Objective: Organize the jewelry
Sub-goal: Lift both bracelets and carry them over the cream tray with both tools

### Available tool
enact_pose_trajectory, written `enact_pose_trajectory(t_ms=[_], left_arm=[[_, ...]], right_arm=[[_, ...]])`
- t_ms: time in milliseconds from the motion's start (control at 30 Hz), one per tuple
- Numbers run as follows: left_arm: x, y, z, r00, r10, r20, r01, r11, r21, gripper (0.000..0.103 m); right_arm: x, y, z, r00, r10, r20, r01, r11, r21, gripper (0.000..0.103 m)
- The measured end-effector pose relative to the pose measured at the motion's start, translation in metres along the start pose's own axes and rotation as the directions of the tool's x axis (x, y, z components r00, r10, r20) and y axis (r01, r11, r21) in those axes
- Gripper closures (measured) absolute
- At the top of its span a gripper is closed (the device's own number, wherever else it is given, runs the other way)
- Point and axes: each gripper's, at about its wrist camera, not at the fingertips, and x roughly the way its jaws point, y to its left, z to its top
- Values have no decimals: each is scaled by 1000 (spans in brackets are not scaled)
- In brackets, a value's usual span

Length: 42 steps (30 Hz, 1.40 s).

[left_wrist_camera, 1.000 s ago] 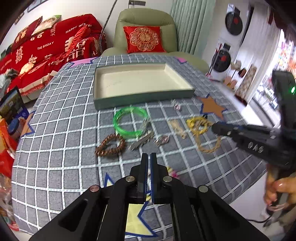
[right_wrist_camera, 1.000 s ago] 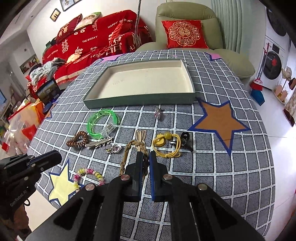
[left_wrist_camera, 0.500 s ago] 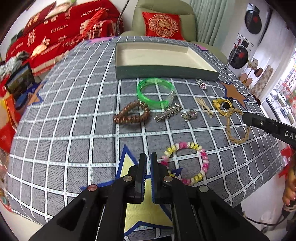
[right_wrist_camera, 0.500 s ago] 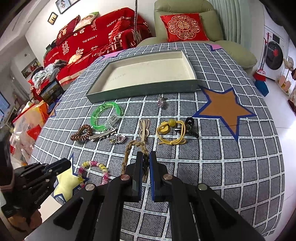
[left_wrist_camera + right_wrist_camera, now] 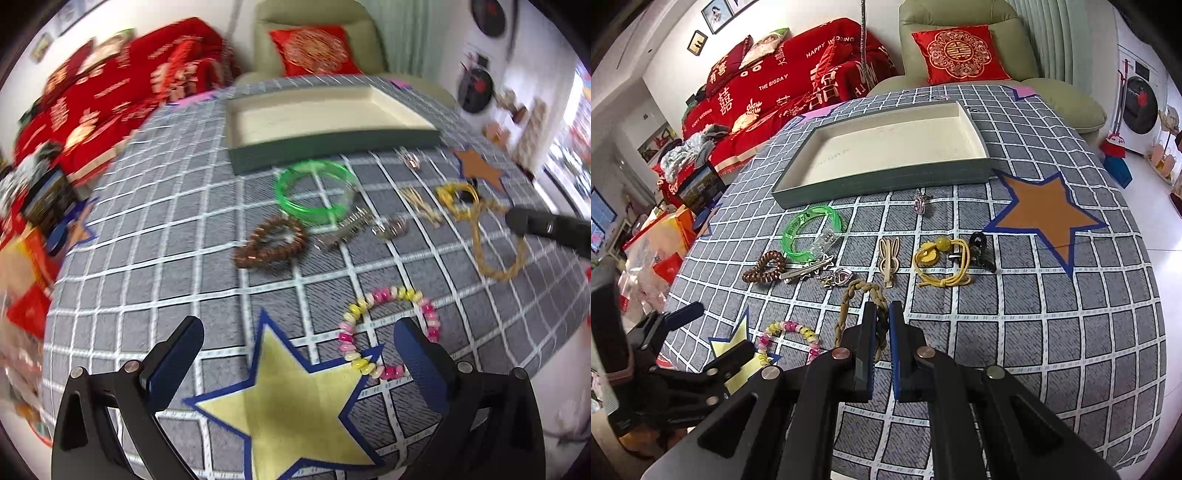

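Observation:
An empty cream-lined green tray (image 5: pixel 332 144) (image 5: pixel 886 181) lies at the back of the checked table. Jewelry lies in front of it: a green bangle (image 5: pixel 314 192) (image 5: pixel 812 236), a brown coil tie (image 5: pixel 271 242) (image 5: pixel 764 267), a bead bracelet (image 5: pixel 388 328) (image 5: pixel 790 336), a braided cord (image 5: pixel 495 254) (image 5: pixel 860 314), and yellow ties (image 5: pixel 942 262). My left gripper (image 5: pixel 299 350) is open wide above the yellow star, the bead bracelet just inside its right finger. My right gripper (image 5: pixel 881 332) hovers over the braided cord, jaws nearly together with a narrow gap and nothing gripped.
A metal clip (image 5: pixel 809 271), a heart charm (image 5: pixel 838 277), a rabbit hairpin (image 5: pixel 890 260), a black clip (image 5: pixel 982 251) and a small pendant (image 5: pixel 919 201) also lie on the cloth. A red sofa (image 5: pixel 783 85) and a green armchair (image 5: pixel 960 40) stand behind the table.
My left gripper has opened wide and moved closer to the bead bracelet. My right gripper has edged forward over the braided cord.

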Motion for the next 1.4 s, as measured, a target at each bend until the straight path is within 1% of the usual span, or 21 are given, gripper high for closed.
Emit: enact_pose_trajectory(t_ms=[33,67,133,167,200,233,267,300,333,367,400,433,533,667,733,900,967,1000,1133,1267,1400], left_arm=[[5,-3,2,1000,-10,-8,11,1000,19,2],[13,-7,3,1000,-12,-24,13,999,46,8],[22,-11,5,999,-23,-49,26,997,75,11],[26,-12,9,998,-36,-61,41,996,83,17],[27,-13,11,996,-69,-57,74,994,80,24],[30,-14,13,994,-91,-67,97,992,81,26],[30,-16,14,992,-102,-71,108,990,87,34],[31,-20,15,990,-122,-72,129,986,106,49],[31,-23,19,989,-131,-69,139,982,131,62],[32,-29,20,989,-132,-73,142,976,164,82],[31,-33,21,989,-127,-74,138,974,177,82],[32,-35,22,987,-140,-78,151,973,176,82],[33,-36,28,977,-199,-74,207,972,113,82],[22,-38,48,972,-234,-16,234,971,47,82],[8,-35,55,970,-243,15,242,970,31,82],[-18,-20,87,959,-263,108,267,963,-24,82],[-27,-12,103,955,-256,148,264,964,-31,82],[-40,-1,104,955,-247,165,256,966,-33,82],[-50,21,130,952,-214,217,233,970,-64,82],[-37,37,164,954,-173,244,207,971,-121,82],[-17,49,191,956,-149,252,192,970,-152,82]], right_arm=[[-1,0,0,1000,-1,1,1,1000,-1,96],[-2,-1,-1,1000,0,2,0,1000,2,96],[-3,-2,-1,1000,0,3,0,1000,6,96],[-4,-3,-1,1000,0,4,0,1000,8,96],[-5,-3,-1,1000,0,4,0,1000,9,96],[-5,-3,-2,1000,0,5,0,1000,9,96],[-6,-3,-2,1000,-1,7,1,1000,9,96],[-6,-3,-3,1000,-1,7,1,1000,9,96],[-7,-3,-3,1000,0,8,0,1000,9,96],[-7,-3,-2,1000,-1,8,1,1000,8,96],[-7,-3,-2,1000,-2,10,2,1000,7,96],[-8,-2,-2,1000,-2,10,2,1000,8,96],[-9,-2,-1,1000,7,14,-7,1000,13,96],[-16,-3,5,1000,11,29,-12,1000,13,96],[-19,-3,11,999,13,39,-13,1000,12,96],[-27,-1,38,998,6,65,-5,1000,-16,96],[-32,3,53,996,-9,85,12,999,-41,96],[-34,4,63,995,-10,95,16,999,-52,96],[-37,7,98,992,-12,126,22,997,-73,96],[-26,4,128,991,-4,133,12,998,-60,96],[-8,1,158,990,-23,139,32,998,-61,96]])
